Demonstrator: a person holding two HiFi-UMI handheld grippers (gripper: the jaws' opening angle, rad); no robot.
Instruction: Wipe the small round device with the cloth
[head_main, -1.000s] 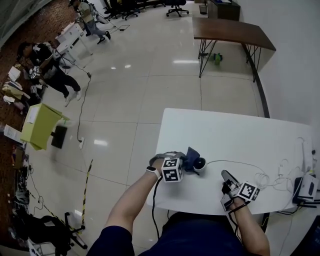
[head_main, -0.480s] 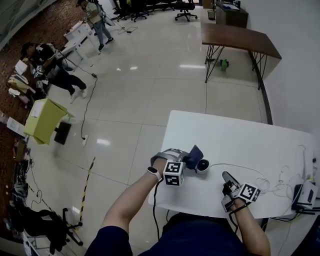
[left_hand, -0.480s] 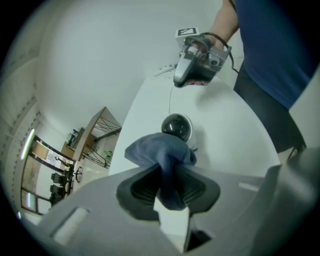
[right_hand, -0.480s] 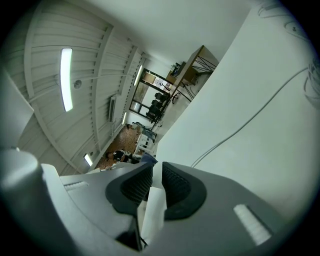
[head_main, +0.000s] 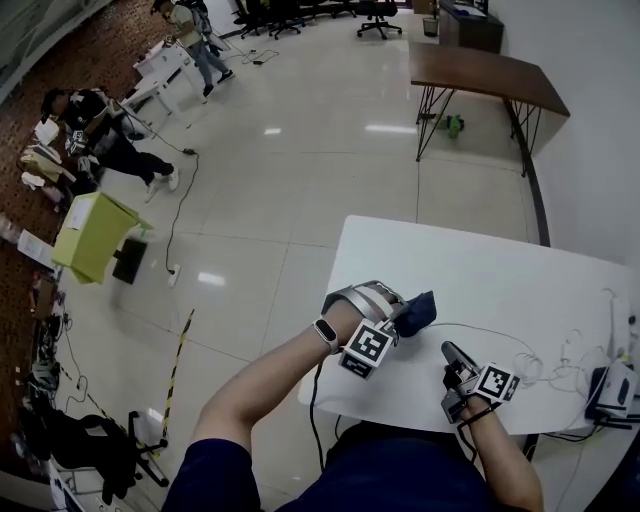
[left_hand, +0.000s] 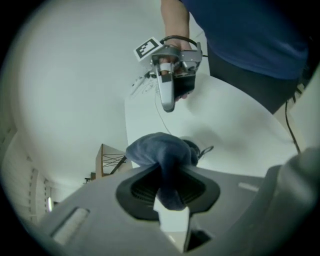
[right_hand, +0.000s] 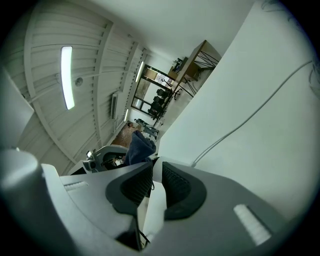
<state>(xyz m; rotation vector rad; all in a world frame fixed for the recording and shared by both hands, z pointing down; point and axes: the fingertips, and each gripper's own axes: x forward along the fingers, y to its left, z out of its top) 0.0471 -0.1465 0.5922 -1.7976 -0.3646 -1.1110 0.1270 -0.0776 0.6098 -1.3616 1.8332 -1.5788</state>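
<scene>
The left gripper (left_hand: 169, 186) is clamped on a blue cloth (left_hand: 159, 150), which bunches just ahead of its jaws against the small round device (left_hand: 196, 148) on the white table (head_main: 480, 270). Well off to its right, the right gripper (right_hand: 156, 170) is empty, its jaws a narrow gap apart.

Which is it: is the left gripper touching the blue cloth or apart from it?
Touching. The left gripper view shows the cloth pinched between the jaws of the left gripper, its bunched end bulging beyond them.
</scene>
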